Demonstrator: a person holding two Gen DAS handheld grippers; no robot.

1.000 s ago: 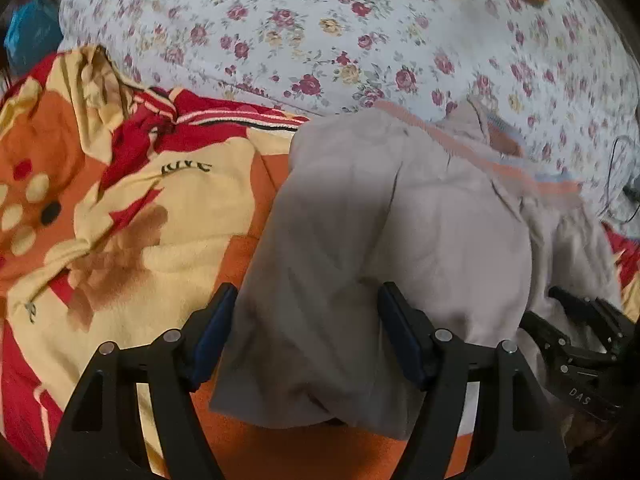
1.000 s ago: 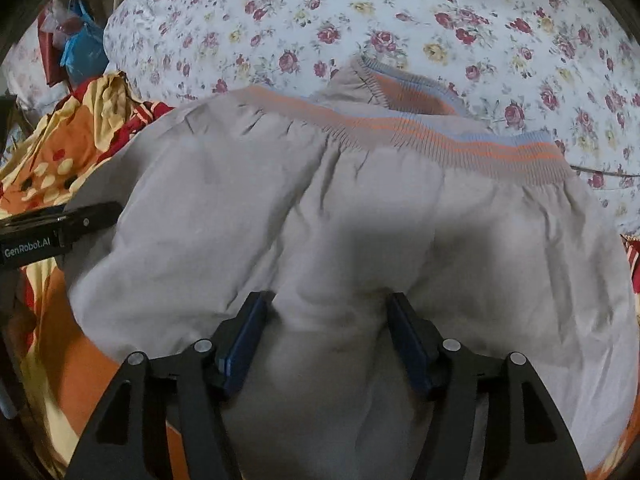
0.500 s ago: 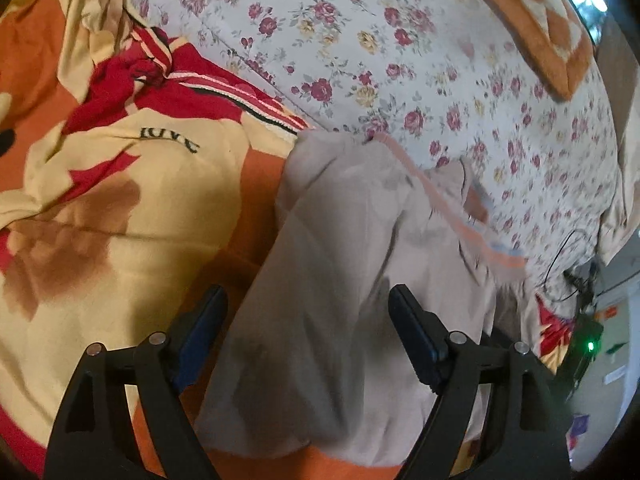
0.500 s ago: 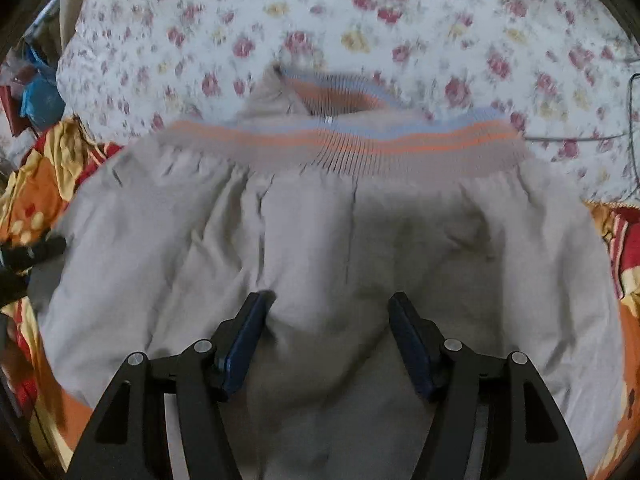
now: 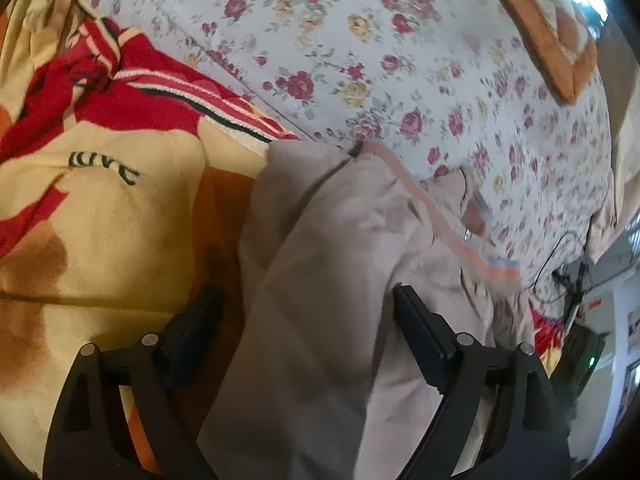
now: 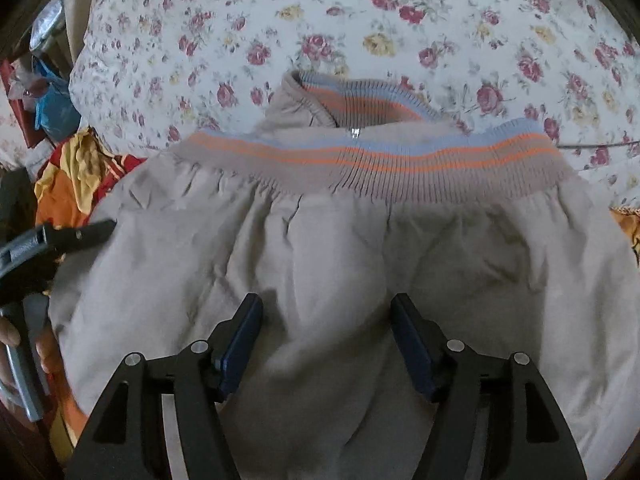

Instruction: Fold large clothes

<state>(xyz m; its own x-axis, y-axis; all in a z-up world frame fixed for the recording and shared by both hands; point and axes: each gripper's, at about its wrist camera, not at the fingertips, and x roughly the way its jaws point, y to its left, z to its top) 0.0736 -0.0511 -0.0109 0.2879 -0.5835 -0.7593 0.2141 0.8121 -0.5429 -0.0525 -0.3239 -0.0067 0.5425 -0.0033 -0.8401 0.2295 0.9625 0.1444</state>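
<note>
1. Your beige garment (image 6: 320,240) lies on the bed, part on the orange-and-yellow blanket (image 5: 100,208), its striped ribbed band (image 6: 380,156) at the far end against the floral sheet (image 6: 360,20).
2. Left tool (image 5: 308,332): jaws opening, pads astride the garment's left edge, not pressing it. Released.
3. Right tool (image 6: 326,336): jaws spread over a raised fold mid-garment. Cloth sits between the pads with no pinch I can see, so released.
4. Key relation: the long axis runs away from both tools toward the band. The left tool is nearer the side edge (likely the next pickup).
5. Hidden: the near hem is cut off below both views, and the layers underneath are unreadable.
</note>
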